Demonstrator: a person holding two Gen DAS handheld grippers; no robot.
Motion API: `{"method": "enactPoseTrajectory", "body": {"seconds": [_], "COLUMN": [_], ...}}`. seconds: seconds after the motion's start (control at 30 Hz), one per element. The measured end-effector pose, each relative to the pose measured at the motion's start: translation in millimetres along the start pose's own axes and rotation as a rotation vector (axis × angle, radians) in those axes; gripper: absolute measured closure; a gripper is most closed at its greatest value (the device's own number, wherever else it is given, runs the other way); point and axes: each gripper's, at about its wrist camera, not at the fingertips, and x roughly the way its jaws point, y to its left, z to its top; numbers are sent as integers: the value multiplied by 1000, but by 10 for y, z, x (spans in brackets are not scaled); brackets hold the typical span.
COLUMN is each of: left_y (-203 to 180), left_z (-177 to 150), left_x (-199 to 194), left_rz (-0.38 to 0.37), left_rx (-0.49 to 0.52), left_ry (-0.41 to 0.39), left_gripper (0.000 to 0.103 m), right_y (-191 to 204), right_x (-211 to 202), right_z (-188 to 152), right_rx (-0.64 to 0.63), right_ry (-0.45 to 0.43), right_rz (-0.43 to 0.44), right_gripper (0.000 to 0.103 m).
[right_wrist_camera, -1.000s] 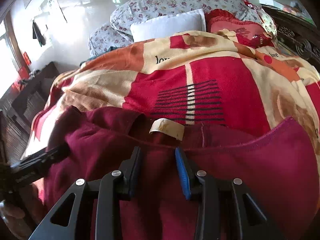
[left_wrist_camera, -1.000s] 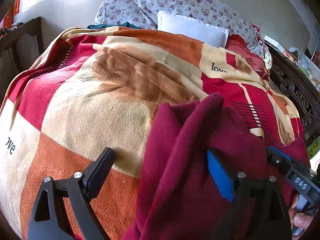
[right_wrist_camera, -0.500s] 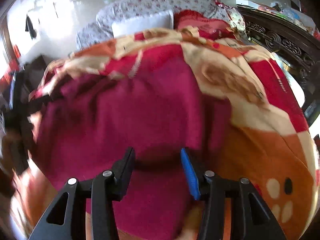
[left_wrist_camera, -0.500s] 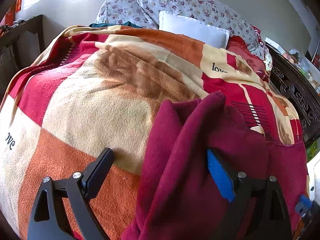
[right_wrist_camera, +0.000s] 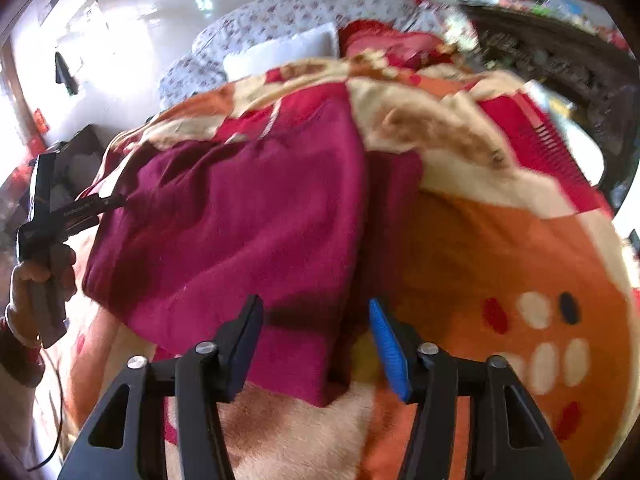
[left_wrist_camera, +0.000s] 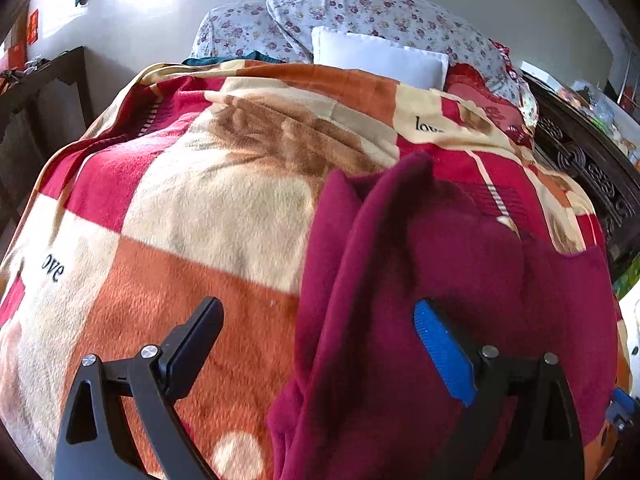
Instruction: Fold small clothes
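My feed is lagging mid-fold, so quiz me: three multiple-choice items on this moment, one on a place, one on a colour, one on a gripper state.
1. Where does the maroon garment lie?
A. on the patchwork blanket on the bed
B. on a wooden floor
C. hanging on the wall

2. What colour is the pad on one finger of the right gripper?
A. green
B. blue
C. yellow

3. How does the left gripper stand?
A. shut on the white pillow
B. out of view
C. open, its jaws wide apart

Key: 1 A, the garment is spread over the patchwork blanket in both wrist views. 2 B, a blue strip lines the inner face of one finger. 3 C, a broad gap shows between its fingers, with the garment's edge lying under that gap.
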Motion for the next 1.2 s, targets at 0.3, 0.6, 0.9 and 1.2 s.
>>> {"method": "enactPoseTrajectory", "body": {"seconds": [0.3, 0.6, 0.9, 1.2], "left_y": [57, 134, 311, 474], "left_z": [-170, -293, -371, -477], "left_x": [69, -59, -182, -72], "left_rz": [15, -38, -72, -99], "left_rx": [1, -46, -91, -141], "left_ry": [39, 57, 44, 74], "left_gripper": [6, 6, 6, 6], "right_y": [-4, 109, 637, 1092], "right_x": [93, -321, 26, 691], "right_z": [-150, 30, 239, 488], "right_rx": [-55, 23, -35, -58], "right_ry": [39, -73, -43, 73], "right_rz": [-84, -23, 110, 165], "right_gripper": [95, 51, 47, 47]}}
